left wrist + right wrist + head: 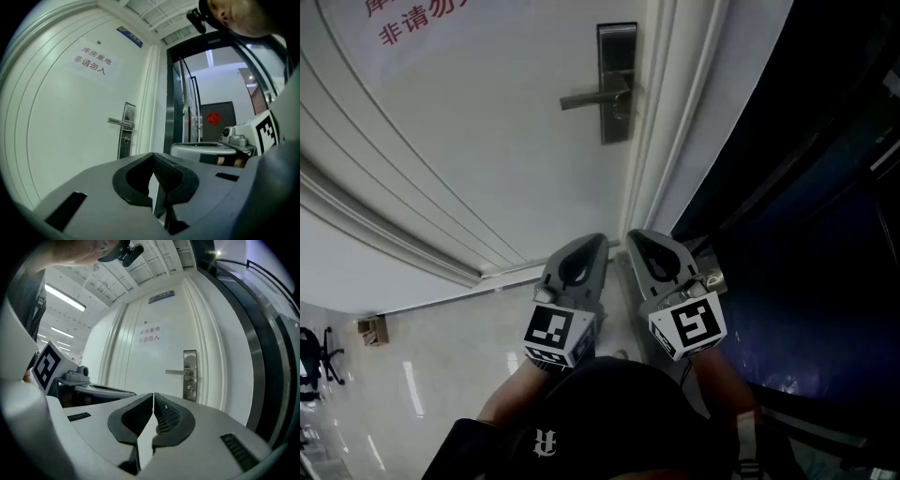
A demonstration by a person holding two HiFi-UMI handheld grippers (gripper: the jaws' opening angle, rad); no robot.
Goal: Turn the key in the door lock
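Upper centre, head view: one lock plate [617, 82], key indiscernible; left gripper [596, 240], right gripper [636, 236] both clenched, empty.

Straight ahead, door [487, 141], lock plate [617, 82] near its right edge, handle [592, 97] reaching left from the plate, sign [422, 19] higher up to the left. Door frame [661, 122] just right of the plate. Left tool [595, 240] and right tool [636, 236] side by side, well short of the door
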